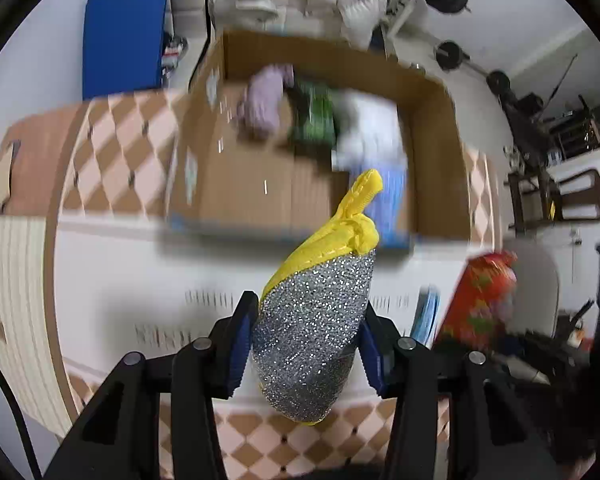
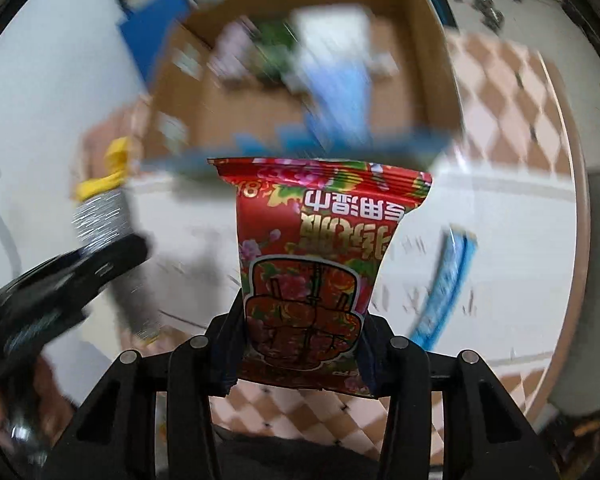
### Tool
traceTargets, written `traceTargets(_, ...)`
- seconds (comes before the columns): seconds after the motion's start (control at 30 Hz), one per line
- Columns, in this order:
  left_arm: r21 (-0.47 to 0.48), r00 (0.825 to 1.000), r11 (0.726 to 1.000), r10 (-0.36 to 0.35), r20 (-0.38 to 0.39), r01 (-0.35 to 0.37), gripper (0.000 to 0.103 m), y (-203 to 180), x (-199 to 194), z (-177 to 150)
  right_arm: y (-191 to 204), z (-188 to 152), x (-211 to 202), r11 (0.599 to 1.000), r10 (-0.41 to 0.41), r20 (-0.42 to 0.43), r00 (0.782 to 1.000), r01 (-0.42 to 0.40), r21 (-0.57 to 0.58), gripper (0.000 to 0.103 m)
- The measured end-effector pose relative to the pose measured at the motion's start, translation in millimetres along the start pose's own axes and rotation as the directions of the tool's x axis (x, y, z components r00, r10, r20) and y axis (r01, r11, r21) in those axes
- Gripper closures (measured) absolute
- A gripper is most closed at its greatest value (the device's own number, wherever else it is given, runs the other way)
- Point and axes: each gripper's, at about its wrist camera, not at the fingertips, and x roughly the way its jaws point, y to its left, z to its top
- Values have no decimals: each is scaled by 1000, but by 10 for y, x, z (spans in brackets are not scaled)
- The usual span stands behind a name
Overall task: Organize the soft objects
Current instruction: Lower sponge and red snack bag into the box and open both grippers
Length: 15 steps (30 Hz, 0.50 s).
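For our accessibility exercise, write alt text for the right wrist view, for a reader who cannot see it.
The right gripper is shut on a red floral packet with upside-down print, held before an open cardboard box containing blurred soft items. At left, the left gripper holds a yellow and silver scrubber; a blue strip lies on the white surface at right.

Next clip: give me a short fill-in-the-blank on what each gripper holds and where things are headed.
1. The left gripper grips a silver and ____ scrubber.
2. The right gripper grips a ____ packet.
3. Ahead of both stands an open cardboard ____, already holding a purple cloth.

Missing words: yellow; red; box
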Motion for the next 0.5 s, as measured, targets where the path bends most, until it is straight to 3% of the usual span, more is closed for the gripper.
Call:
traceTargets(0.07,-11,1000,1000,12,8,-12,59,49,-11,398,375,106,9,999,30,27,999,-29,-23,55)
traceTargets(0.2,-55,997,998,-9,-77,5,59,213,345,928,571,804,63,999,30,62,998,-28,-29,55)
traceTargets(0.33,-65,987,998,-10,-159,-1,59,234,629,1202,799,1314,599,1000,17,32,999,-17,-7,55)
traceTargets(0.5,-48,975,999,13,-224,-25,59,267,892,1312,872,1528,996,1000,-18,-34,999,17,-13,55)
